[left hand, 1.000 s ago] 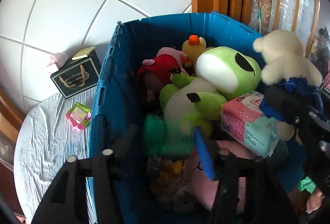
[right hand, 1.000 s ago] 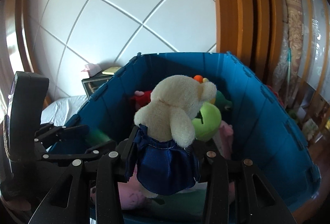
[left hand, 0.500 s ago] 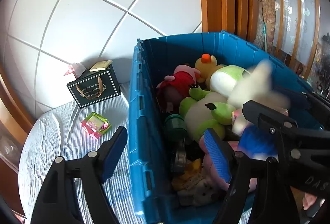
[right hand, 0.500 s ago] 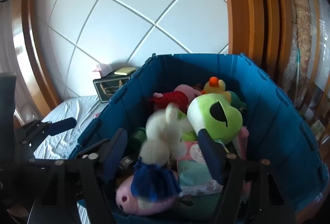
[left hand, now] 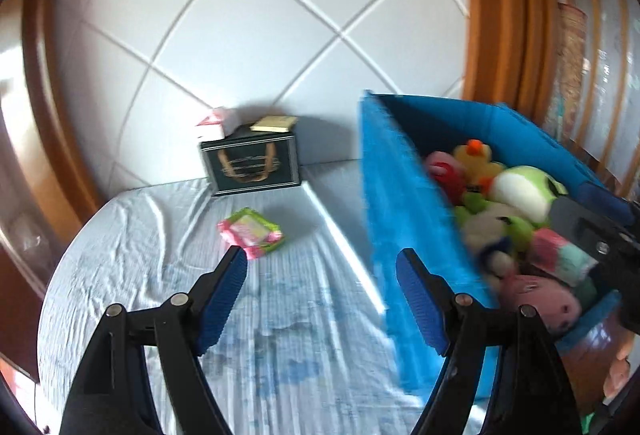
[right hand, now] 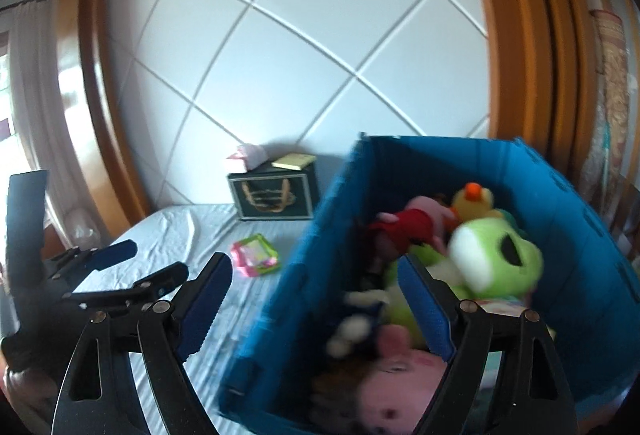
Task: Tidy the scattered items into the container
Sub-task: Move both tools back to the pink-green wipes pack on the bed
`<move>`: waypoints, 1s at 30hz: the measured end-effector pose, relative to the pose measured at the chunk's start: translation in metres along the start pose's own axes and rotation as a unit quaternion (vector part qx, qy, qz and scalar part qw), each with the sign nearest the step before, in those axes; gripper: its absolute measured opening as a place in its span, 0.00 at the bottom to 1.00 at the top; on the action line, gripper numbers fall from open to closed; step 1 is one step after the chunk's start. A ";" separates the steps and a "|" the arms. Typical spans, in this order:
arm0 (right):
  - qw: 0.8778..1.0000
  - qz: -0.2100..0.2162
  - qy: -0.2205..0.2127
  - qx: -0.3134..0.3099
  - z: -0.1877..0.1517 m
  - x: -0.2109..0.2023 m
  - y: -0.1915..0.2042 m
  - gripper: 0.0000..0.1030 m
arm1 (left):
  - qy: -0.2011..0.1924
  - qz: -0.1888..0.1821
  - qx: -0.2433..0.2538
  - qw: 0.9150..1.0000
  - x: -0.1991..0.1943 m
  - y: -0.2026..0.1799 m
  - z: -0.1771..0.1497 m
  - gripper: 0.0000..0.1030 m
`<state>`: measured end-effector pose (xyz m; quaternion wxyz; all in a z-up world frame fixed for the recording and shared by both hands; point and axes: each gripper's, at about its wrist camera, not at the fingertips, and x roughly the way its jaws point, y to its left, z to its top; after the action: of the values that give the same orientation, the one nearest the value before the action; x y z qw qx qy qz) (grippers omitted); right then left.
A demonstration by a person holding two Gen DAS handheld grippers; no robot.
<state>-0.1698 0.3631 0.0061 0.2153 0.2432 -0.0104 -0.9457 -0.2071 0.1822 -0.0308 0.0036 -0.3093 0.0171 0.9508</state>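
Pink-green packet (left hand: 251, 233) lies before black box (left hand: 253, 165); blurred bin (left hand: 400, 195) beside.

The left gripper (left hand: 320, 277) points forward and somewhat downward, its jaws apart after just opening, with nothing between its blue pads (left hand: 224, 293). The right gripper (right hand: 316, 289) is angled likewise, beside and right of it, its jaws wide after just opening, likewise empty.

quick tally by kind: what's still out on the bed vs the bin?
Containers: 1, blue plastic crate holding plush toys
Flat packets: 1, pink and green packet on the bed sheet
Gift bags: 1, black gift bag by the headboard
Small items on the bag: 2, pink-white box, yellow pad
Total: 5
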 end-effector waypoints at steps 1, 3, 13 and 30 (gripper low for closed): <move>1.000 0.007 -0.003 -0.003 0.002 0.006 0.015 0.85 | 0.000 0.007 -0.004 1.000 0.005 0.018 0.000 0.75; 1.000 0.011 -0.010 -0.004 0.005 0.017 0.041 0.87 | 0.003 0.022 -0.009 1.000 0.018 0.055 0.000 0.75; 0.999 0.022 0.049 -0.001 -0.004 0.145 0.164 0.99 | 0.077 0.027 -0.012 0.997 0.122 0.201 -0.015 0.75; 0.967 -0.028 0.239 0.087 -0.070 0.388 0.115 0.57 | 0.158 -0.004 -0.024 0.987 0.324 0.249 -0.007 0.75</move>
<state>-0.3973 0.1047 -0.2186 0.1630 0.4804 -0.0339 -0.8611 -0.4693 -0.0678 -0.2193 -0.0032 -0.4552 -0.0069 0.8903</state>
